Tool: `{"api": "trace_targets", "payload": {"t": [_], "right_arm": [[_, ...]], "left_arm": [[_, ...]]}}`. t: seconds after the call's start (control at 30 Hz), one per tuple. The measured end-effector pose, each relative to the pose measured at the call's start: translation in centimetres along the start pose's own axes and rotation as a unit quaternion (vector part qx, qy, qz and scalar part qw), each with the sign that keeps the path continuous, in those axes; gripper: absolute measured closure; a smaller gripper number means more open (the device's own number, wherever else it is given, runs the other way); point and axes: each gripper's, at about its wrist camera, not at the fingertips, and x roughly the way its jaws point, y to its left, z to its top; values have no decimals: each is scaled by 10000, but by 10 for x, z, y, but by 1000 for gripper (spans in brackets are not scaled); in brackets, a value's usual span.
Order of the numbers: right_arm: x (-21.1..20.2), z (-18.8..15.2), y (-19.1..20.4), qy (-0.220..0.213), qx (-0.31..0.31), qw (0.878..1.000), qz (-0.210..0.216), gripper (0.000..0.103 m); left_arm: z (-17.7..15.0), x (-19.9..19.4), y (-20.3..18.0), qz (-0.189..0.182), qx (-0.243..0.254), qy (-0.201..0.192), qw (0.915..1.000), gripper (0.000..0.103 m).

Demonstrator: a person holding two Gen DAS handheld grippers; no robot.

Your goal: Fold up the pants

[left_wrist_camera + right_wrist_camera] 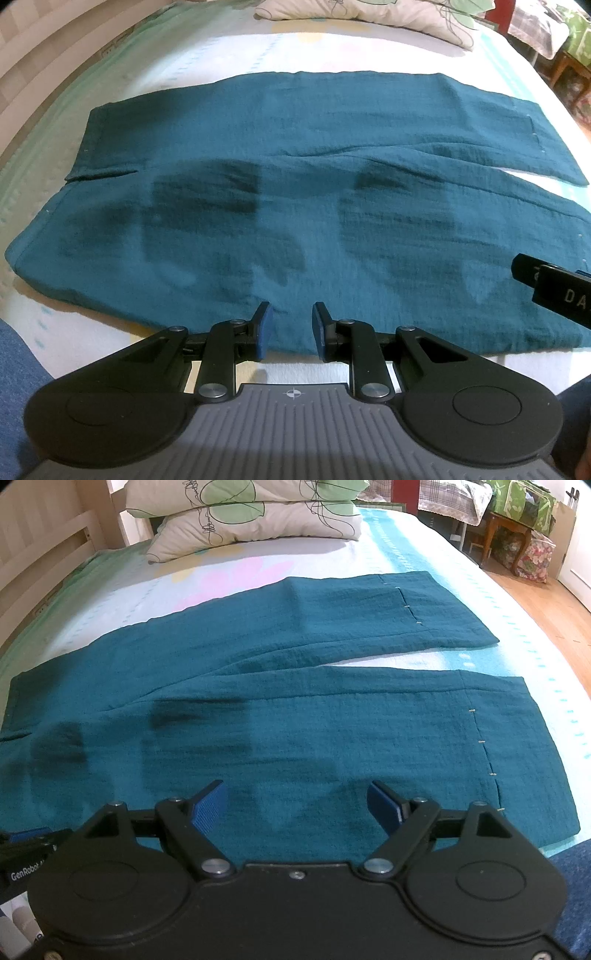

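Observation:
Teal pants lie flat on the bed, waist to the left, two legs running right; they also show in the right wrist view. My left gripper is open and empty, just above the pants' near edge around mid-length. My right gripper is open wide and empty, over the near leg toward its hem. The right gripper's body shows at the right edge of the left wrist view. The left gripper's edge shows at the lower left of the right wrist view.
The pale patterned bed sheet lies under the pants. Two pillows are stacked at the head. A wooden bed frame is at the left. The wooden floor, a side table and bags are at the right.

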Motion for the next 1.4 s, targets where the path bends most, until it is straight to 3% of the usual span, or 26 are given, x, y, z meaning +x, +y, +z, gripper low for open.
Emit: {"api": "trace_targets", "payload": {"t": [0.7,0.8,0.93,1.2,1.3,1.4], "right_arm": [[0,-1,13,134,-321,9993,-166,19],[4,-1,13,359,-210,9989,-198,26],[15,-1,14,871,-214,9960,-38,44],[13,2,22,1026,-466,9932,293,45],[17,13,20,1180,-304,9920,320,45],[23,31,22,1273,-622,9891,396,45]], "left_arm": [[5,3,3,-52,-37,54,10000,80],[6,4,4,-112,-41,21,9999,80],[10,7,7,-211,-25,63,9998,80],[41,9,10,-165,219,-31,9996,80],[59,11,13,-158,227,-73,9996,80],[80,16,18,-164,202,-103,9996,80]]}}
